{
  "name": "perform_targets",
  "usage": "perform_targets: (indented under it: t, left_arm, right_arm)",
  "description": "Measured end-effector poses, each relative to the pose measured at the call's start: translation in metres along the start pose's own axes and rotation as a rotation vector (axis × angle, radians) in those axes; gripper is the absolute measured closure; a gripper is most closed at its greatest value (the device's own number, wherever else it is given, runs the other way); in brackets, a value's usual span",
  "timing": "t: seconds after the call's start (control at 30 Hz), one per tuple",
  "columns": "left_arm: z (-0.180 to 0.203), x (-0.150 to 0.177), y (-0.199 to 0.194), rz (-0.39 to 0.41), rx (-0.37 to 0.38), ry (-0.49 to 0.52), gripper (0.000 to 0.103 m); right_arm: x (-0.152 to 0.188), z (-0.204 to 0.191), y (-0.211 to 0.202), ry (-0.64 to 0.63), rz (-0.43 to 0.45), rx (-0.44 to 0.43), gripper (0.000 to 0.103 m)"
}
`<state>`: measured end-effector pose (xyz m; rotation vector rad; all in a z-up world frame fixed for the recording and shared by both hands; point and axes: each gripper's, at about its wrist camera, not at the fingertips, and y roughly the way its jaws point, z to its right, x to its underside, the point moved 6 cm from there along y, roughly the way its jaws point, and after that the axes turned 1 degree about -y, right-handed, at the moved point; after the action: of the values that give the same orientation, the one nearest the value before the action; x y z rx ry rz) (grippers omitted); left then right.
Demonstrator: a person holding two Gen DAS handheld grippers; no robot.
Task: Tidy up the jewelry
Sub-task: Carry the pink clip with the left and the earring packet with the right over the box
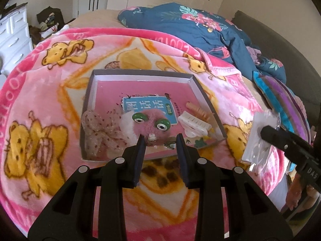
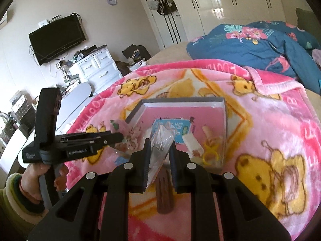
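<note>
A shallow grey box (image 1: 140, 74) with a pink floor lies on the pink bear blanket. It holds a fuzzy pink clip with green eyes (image 1: 150, 128), a sheer dotted bow (image 1: 100, 132), a white claw clip (image 1: 193, 123) and a peach-coloured piece (image 1: 197, 108). My left gripper (image 1: 160, 140) hovers over the box's near edge, open, with nothing between its fingers. My right gripper (image 2: 160, 147) is shut on a clear plastic bag (image 2: 161, 138) above the box (image 2: 180, 101). In the left wrist view this bag (image 1: 258, 140) hangs right of the box.
A blue floral quilt (image 1: 190, 26) is heaped at the back of the bed. A striped cushion (image 1: 284, 100) sits on the right. A brown ridged piece (image 2: 164, 192) lies on the blanket under my right gripper. A yellow ring clip (image 2: 210, 152) rests at the box's near corner.
</note>
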<state>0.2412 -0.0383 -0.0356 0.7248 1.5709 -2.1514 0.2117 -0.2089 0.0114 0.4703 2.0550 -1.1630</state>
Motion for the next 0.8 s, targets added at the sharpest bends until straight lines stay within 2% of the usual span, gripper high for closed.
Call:
perform_targets:
  t: [0.2, 0.43, 0.8]
  left_arm:
    - [-0.015, -0.005, 0.009, -0.003, -0.005, -0.027, 0.080]
    - [-0.034, -0.009, 0.023, -0.014, -0.011, -0.067, 0.080]
    - [-0.034, -0.018, 0.052, -0.035, -0.023, -0.058, 0.080]
  right_arm:
    - [-0.019, 0.001, 0.013, -0.017, 0.014, 0.010, 0.086]
    - [-0.036, 0.021, 0.036, -0.002, 0.012, 0.052, 0.086]
    - [-0.037, 0.063, 0.069, 0.045, -0.027, 0.119, 0.086]
